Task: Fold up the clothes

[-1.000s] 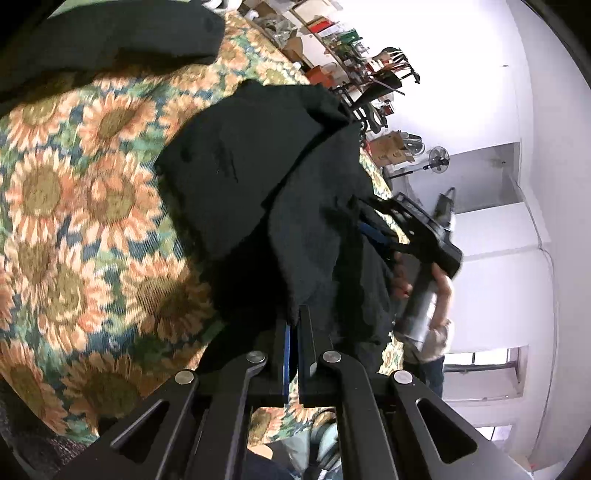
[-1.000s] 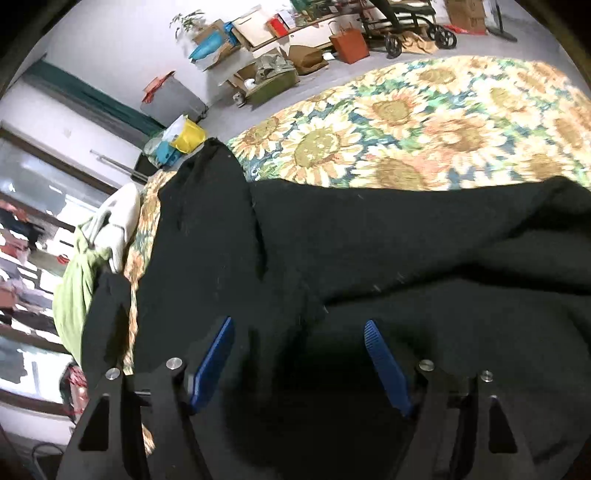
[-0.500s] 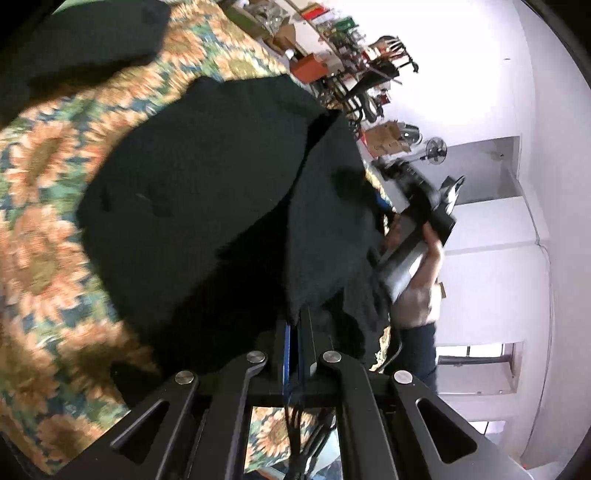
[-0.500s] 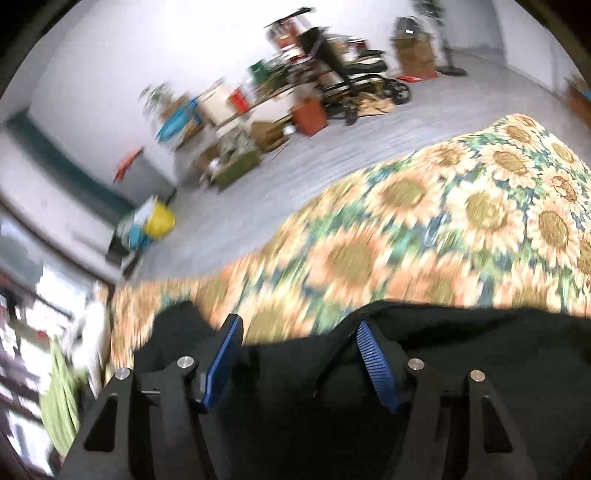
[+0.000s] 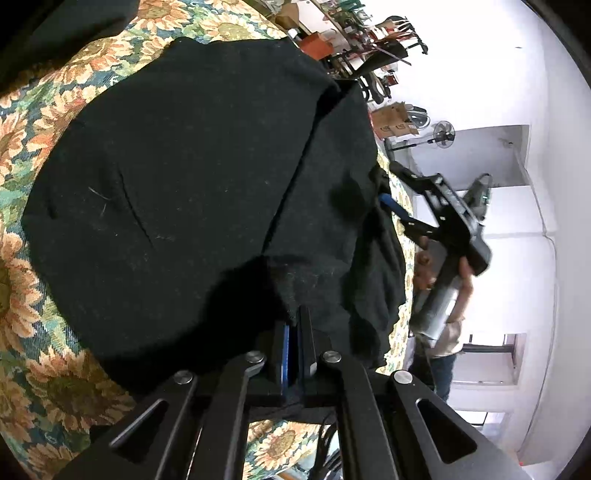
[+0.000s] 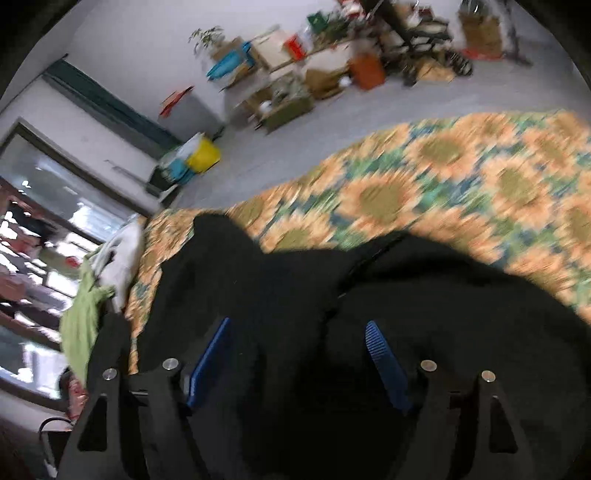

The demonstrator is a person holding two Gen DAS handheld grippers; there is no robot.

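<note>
A black garment [image 5: 192, 177] lies partly folded on the sunflower-print cloth [image 5: 22, 332]. My left gripper [image 5: 295, 325] is shut on the garment's near edge, its blue pads pressed together on the fabric. In the right wrist view the same black garment [image 6: 369, 332] fills the lower frame. My right gripper [image 6: 297, 339] is open, its blue pads wide apart just above the cloth, holding nothing. The right gripper also shows in the left wrist view [image 5: 406, 210] at the garment's far edge.
Another dark garment [image 5: 55, 33] lies at the table's top left. A green and white pile of clothes [image 6: 96, 291] sits at the table's left end. Cluttered shelves and boxes [image 6: 295, 85] stand on the floor beyond the table.
The left gripper has kept its hold and dragged the garment's edge over itself. The right gripper stays open and has swung, so the right view is blurred.
</note>
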